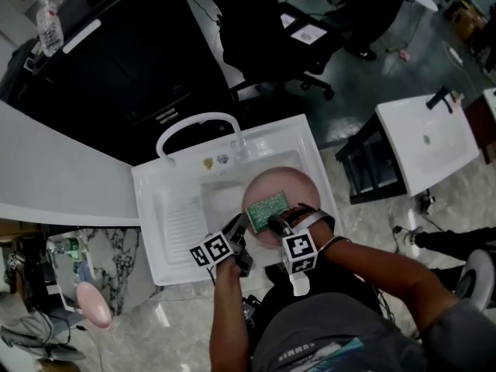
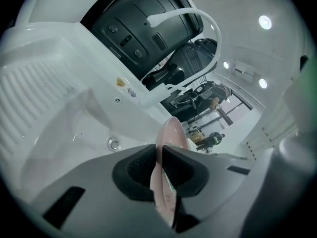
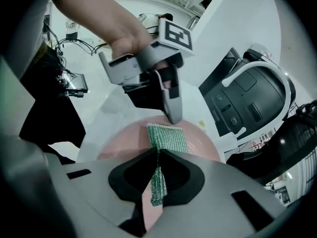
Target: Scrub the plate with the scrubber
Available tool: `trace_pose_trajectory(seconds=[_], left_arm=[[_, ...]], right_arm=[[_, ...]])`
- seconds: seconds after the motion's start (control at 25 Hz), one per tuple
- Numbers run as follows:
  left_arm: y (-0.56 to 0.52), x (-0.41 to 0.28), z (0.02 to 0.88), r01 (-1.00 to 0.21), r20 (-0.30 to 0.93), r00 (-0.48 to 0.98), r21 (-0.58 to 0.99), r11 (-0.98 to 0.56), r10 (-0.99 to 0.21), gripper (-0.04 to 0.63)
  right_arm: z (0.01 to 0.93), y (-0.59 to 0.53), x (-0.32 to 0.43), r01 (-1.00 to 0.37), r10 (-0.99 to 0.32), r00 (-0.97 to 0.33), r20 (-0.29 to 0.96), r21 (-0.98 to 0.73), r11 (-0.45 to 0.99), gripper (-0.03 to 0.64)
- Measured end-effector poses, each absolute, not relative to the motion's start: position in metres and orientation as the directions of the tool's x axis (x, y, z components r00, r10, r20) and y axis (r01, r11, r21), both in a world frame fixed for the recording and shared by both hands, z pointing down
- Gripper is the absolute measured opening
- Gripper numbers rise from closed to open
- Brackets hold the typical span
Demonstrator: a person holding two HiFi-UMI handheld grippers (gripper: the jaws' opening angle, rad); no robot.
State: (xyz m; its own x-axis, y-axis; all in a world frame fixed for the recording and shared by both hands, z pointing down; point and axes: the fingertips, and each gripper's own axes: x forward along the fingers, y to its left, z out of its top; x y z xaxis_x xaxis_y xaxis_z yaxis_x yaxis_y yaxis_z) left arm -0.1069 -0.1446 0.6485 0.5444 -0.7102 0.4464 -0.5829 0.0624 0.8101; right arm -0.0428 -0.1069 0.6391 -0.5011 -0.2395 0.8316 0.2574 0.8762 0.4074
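Note:
A pink plate (image 1: pixel 293 184) is held tilted over the white sink (image 1: pixel 174 184). My left gripper (image 1: pixel 242 231) is shut on its near-left rim; in the left gripper view the plate (image 2: pixel 171 133) stands edge-on between the black pads. My right gripper (image 1: pixel 277 223) is shut on a green scrubber (image 1: pixel 268 208) that lies flat against the plate's face. In the right gripper view the scrubber (image 3: pixel 167 138) spreads over the pink plate (image 3: pixel 200 143), with the left gripper (image 3: pixel 171 115) clamped on the rim just beyond it.
A white faucet arch (image 1: pixel 198 122) rises at the back of the sink, with a ribbed drainboard (image 1: pixel 180 227) at the left and a drain (image 2: pixel 114 144) in the basin. Black office chairs (image 1: pixel 263 22) stand behind. A second white sink unit (image 1: pixel 426 138) is at the right.

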Motion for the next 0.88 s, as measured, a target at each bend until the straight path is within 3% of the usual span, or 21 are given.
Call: trace_pose_trajectory(seconds=[0.4, 0.64, 0.88], left_arm=[[-0.149, -0.131, 0.640, -0.538, 0.408, 0.505, 0.838, 0.092, -0.760, 0.038], [-0.158, -0.136, 0.640, -0.546, 0.408, 0.501, 0.833, 0.087, -0.763, 0.040], [-0.161, -0.124, 0.644, -0.555, 0.420, 0.529, 0.829, 0.074, -0.738, 0.040]], right_arm=[[0.629, -0.176, -0.002, 0.213, -0.333, -0.422, 0.843, 0.450, 0.867, 0.051], [0.642, -0.129, 0.028, 0.240, -0.272, -0.396, 0.877, 0.385, 0.891, 0.052], [0.648, -0.071, 0.010, 0.255, -0.182, -0.435, 0.882, 0.314, 0.914, 0.052]])
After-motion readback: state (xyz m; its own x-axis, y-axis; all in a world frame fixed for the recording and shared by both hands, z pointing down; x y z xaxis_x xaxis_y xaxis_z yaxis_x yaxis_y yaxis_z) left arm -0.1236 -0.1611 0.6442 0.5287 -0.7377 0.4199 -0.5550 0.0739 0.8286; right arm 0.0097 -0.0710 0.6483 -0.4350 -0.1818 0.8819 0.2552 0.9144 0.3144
